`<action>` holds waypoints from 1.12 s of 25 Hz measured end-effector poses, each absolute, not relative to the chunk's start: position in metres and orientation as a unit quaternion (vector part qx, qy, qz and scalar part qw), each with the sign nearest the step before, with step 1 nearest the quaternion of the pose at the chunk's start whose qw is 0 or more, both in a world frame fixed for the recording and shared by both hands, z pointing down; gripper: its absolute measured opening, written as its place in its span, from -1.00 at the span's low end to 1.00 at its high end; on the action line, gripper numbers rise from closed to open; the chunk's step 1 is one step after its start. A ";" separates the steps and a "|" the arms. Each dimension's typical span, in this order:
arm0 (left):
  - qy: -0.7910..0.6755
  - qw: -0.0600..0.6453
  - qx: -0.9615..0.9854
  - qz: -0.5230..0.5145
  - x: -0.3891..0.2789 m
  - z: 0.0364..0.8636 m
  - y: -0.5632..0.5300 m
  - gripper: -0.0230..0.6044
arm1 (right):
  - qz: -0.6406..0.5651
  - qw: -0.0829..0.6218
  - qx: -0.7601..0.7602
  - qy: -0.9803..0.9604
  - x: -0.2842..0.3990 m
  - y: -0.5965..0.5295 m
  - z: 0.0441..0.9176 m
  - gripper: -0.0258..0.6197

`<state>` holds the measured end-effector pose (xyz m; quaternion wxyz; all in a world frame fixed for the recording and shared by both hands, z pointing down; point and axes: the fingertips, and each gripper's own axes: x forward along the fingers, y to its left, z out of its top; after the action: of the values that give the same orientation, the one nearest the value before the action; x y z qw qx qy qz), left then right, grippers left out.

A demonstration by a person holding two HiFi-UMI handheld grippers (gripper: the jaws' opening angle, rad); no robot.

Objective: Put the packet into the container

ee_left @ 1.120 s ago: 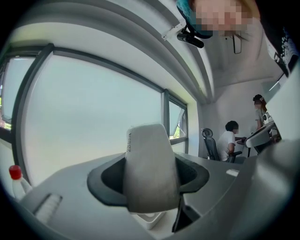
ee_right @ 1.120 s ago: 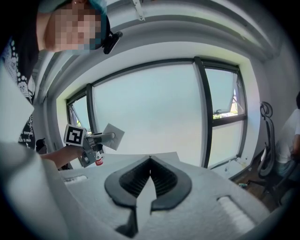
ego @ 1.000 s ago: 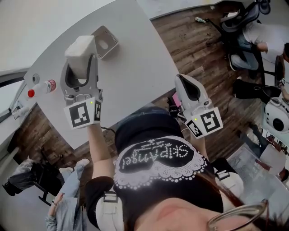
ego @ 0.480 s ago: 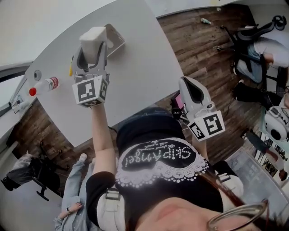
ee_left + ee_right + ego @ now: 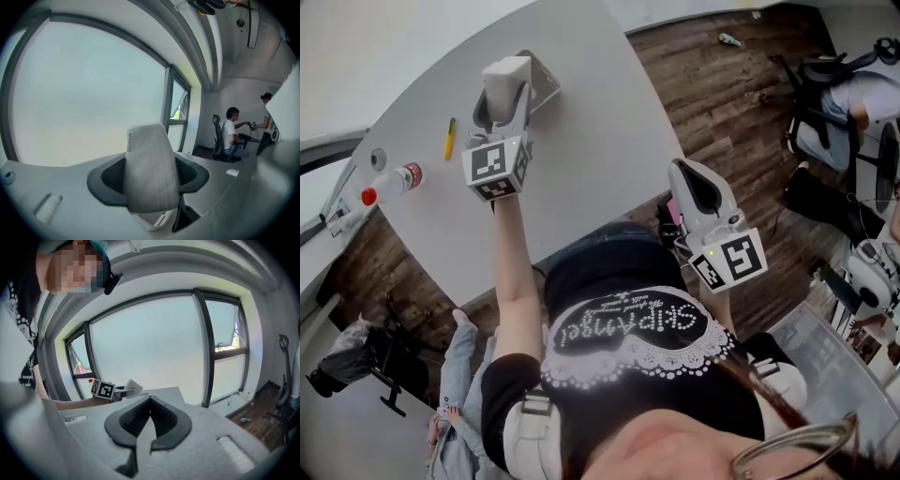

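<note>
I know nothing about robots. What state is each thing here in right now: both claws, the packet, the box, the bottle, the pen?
left gripper: shut on the packet.
packet: clamped between the jaws, not yet in the container.
container: open-topped, standing on the table.
right gripper: shut, empty.
bottle: lying on its side, red cap on.
pen: lying flat.

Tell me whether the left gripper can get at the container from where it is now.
Probably yes. The left gripper, shut on the packet, hangs right beside the container, and nothing shows between them. The pen and the bottle lie well off to its left.
</note>
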<state>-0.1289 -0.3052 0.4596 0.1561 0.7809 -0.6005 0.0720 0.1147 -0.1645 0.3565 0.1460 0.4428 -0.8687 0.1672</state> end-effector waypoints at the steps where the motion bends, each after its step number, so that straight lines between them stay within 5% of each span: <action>1: -0.602 0.159 0.779 0.073 -0.129 0.463 -0.306 -0.06 | 0.168 0.146 0.443 -0.869 0.115 -0.165 0.357 -0.93; 28: -0.608 0.190 0.735 0.231 -0.128 0.554 -0.323 -0.05 | 0.181 0.144 0.444 -0.866 0.118 -0.170 0.362 -0.93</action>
<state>-0.1281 -0.3229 0.5536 0.1900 0.7353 -0.6083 0.2307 0.1185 -0.1697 0.3622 0.1439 0.4443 -0.8655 0.1809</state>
